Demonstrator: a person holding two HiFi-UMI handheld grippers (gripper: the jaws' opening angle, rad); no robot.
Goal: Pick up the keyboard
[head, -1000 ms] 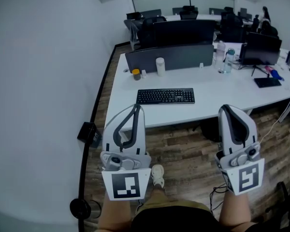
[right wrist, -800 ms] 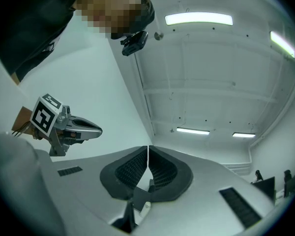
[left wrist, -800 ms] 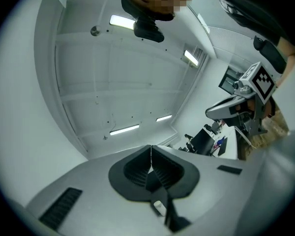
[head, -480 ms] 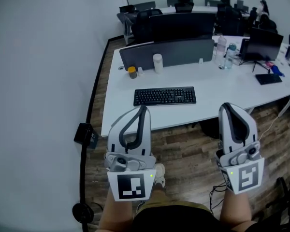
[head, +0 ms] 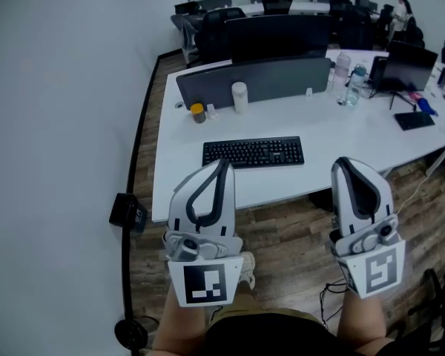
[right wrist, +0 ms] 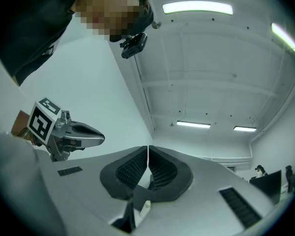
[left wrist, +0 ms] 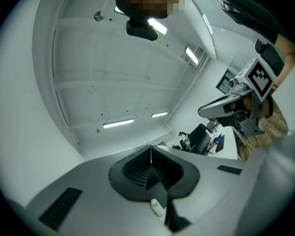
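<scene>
keyboard (head: 254, 153): flat on white desk (head: 341, 143), near front edge | left gripper (head: 213, 170): jaws closed, empty (short of desk) | right gripper (head: 350, 170): jaws closed, empty

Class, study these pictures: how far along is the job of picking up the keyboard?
Done: nothing. The keyboard lies flat on the white desk, untouched. In hand: the left gripper and right gripper, both shut and empty, are held near the desk's front edge, apart from the keyboard. Left: reach over, open the jaws, grip the keyboard and lift it.
</scene>
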